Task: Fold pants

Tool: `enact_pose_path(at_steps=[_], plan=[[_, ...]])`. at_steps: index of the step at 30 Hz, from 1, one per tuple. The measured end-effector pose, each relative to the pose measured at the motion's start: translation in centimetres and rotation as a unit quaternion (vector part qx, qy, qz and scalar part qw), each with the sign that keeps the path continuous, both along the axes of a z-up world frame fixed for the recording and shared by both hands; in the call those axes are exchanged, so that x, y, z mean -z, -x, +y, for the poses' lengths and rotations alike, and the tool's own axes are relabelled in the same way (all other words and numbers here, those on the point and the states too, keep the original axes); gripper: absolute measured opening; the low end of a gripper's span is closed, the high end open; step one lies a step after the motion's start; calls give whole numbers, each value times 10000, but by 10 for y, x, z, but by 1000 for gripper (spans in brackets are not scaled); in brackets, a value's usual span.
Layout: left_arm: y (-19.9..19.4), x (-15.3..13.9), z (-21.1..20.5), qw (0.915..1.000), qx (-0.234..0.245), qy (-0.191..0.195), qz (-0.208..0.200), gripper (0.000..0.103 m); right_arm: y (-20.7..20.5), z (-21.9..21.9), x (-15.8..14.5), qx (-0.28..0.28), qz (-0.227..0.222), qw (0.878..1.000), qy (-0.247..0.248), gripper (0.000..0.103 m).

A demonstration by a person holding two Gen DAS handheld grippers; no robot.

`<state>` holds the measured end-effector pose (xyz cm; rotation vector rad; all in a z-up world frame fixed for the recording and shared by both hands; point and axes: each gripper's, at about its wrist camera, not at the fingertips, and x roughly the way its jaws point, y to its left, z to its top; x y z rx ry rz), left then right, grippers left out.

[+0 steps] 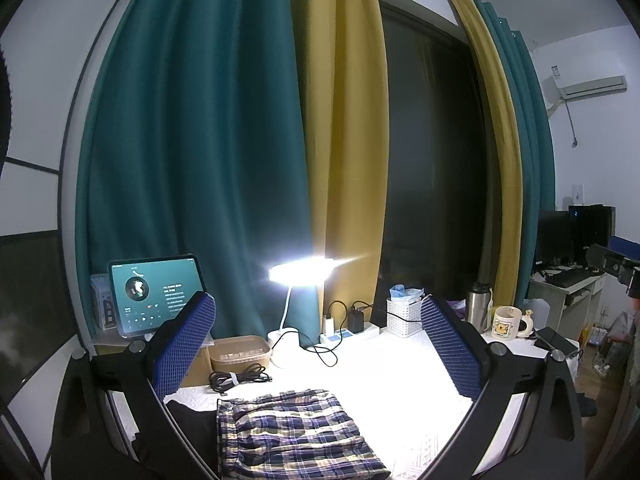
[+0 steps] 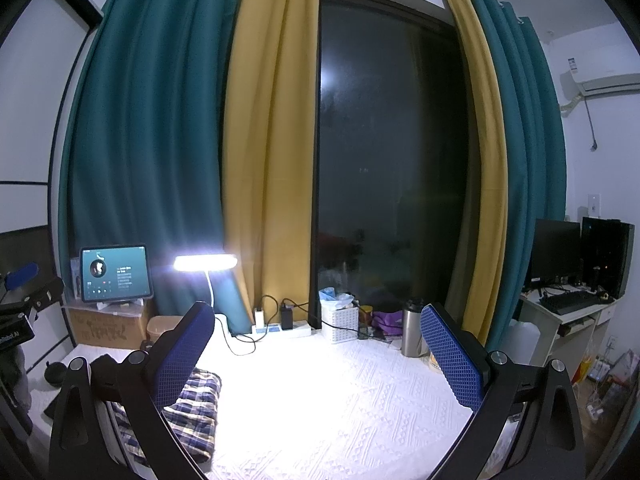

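Left wrist view: the left gripper (image 1: pixel 318 344) holds its blue-padded fingers wide apart, gripping nothing. Folded plaid pants (image 1: pixel 296 434) lie on the white bedspread (image 1: pixel 400 380) directly below and between the fingers. Ahead sit a coiled cable (image 1: pixel 240 378), a lit desk lamp (image 1: pixel 304 272) and a tablet (image 1: pixel 154 294). Right wrist view: the right gripper (image 2: pixel 316 356) is likewise spread and unloaded, with the pants (image 2: pixel 192 412) beneath its left finger. Farther ahead stand a white basket (image 2: pixel 340 322) and a steel flask (image 2: pixel 412 328).
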<state>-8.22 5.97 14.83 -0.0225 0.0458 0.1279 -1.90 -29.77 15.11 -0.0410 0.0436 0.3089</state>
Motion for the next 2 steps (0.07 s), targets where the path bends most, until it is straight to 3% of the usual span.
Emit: enact_pose_path(at_steps=[2], plan=[[1, 0, 0, 10000, 0, 4, -13, 102, 1, -1, 0, 4, 1, 10000, 3, 103]])
